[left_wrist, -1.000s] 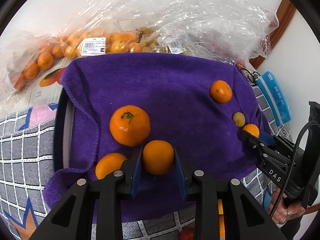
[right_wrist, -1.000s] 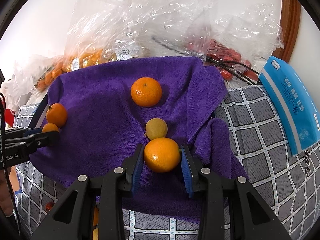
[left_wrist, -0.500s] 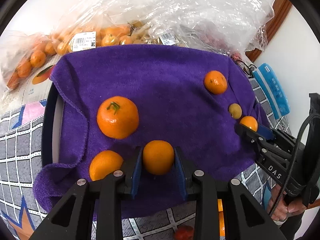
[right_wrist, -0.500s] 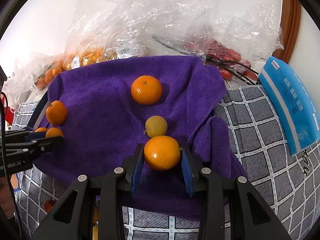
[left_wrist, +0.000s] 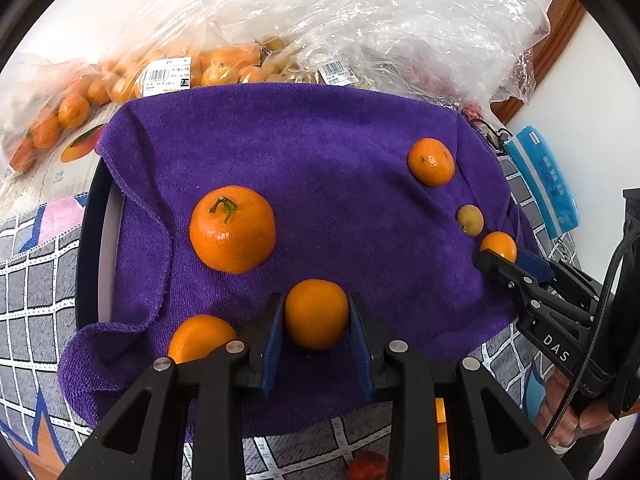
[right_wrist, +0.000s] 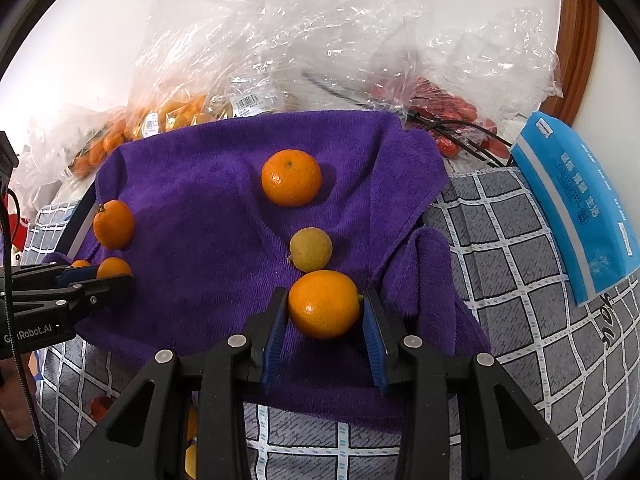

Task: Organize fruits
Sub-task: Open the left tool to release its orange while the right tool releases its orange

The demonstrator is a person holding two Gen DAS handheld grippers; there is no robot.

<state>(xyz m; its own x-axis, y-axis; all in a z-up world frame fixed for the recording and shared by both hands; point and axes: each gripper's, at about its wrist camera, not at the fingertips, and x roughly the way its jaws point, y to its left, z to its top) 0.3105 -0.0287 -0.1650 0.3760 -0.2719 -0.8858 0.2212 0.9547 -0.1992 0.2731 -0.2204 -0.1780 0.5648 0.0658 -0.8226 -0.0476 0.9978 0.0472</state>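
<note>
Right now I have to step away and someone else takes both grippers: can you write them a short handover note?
Left gripper: shut on a small orange, low over the purple towel.
Right gripper: shut on another orange at the towel's other end, touching a yellowish fruit.
Loose on the towel: a stemmed orange, one by the left gripper, one farther back.
Done: a few laid out. Left: both held fruits, bagged fruit behind.

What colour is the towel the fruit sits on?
Deep purple; the towel shows best in the left wrist view.
</note>
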